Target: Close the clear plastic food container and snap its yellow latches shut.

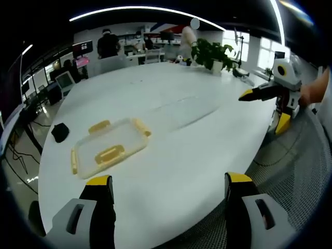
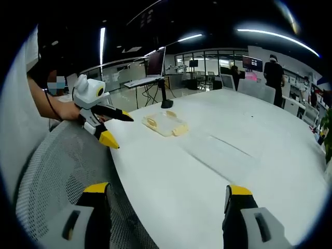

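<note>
I am holding my left gripper [image 1: 168, 187] and right gripper [image 2: 168, 194] wide open and empty, well short of the clear plastic yellow-latched container [image 1: 108, 147] lying on the white table [image 1: 181, 135], judging a level approach squarely over its lid best.

The white table [image 1: 197, 140] lies bare and open between the two grippers and the container [image 1: 109, 148], so either could reach it straight across the top. A small black object [image 1: 60, 132] sits just beyond the container near the far edge. A potted plant [image 1: 213, 54] stands well away. A mesh chair [image 2: 62, 176] crowds the near edge.
</note>
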The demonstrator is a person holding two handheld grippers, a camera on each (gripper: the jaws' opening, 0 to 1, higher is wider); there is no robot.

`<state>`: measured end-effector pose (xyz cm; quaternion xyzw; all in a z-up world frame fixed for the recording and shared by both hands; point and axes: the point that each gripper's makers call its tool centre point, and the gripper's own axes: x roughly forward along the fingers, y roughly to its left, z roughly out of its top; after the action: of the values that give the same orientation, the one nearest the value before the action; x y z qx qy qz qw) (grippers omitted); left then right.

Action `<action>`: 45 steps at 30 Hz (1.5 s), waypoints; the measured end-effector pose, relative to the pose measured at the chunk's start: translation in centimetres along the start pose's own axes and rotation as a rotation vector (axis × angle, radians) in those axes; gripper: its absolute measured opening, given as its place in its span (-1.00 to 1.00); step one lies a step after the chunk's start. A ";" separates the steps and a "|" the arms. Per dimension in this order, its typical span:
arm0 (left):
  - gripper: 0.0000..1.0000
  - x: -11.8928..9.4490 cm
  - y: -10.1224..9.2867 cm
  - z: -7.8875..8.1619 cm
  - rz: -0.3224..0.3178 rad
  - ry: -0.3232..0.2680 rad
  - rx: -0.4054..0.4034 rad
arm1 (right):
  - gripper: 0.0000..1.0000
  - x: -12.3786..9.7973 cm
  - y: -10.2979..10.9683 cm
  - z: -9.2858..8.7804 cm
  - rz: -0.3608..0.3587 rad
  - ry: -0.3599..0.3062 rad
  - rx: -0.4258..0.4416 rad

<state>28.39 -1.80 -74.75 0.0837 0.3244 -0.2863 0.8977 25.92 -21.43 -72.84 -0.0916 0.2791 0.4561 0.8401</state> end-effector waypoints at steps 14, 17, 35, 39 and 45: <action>0.71 0.0 -0.2 0.0 -0.013 0.001 -0.001 | 0.75 -0.1 -0.4 -0.2 -0.016 0.006 -0.002; 0.72 0.0 -0.2 -0.1 -0.011 0.002 -0.002 | 0.76 0.0 -0.3 -0.3 -0.015 0.012 -0.006; 0.69 0.0 -0.9 0.0 -0.034 -0.003 0.020 | 0.70 -0.2 -0.3 -0.8 -0.014 0.017 0.003; 0.69 -0.1 -1.0 0.2 -0.031 -0.014 0.038 | 0.68 -0.4 -0.5 -0.6 -0.027 0.011 0.002; 0.70 -0.1 -0.8 0.3 -0.033 -0.016 0.017 | 0.66 -0.8 -1.9 -0.4 -0.074 -0.003 0.033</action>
<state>28.01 -2.49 -74.47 0.0837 0.3159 -0.3045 0.8947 26.97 -23.26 -72.93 -0.0871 0.2818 0.4200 0.8583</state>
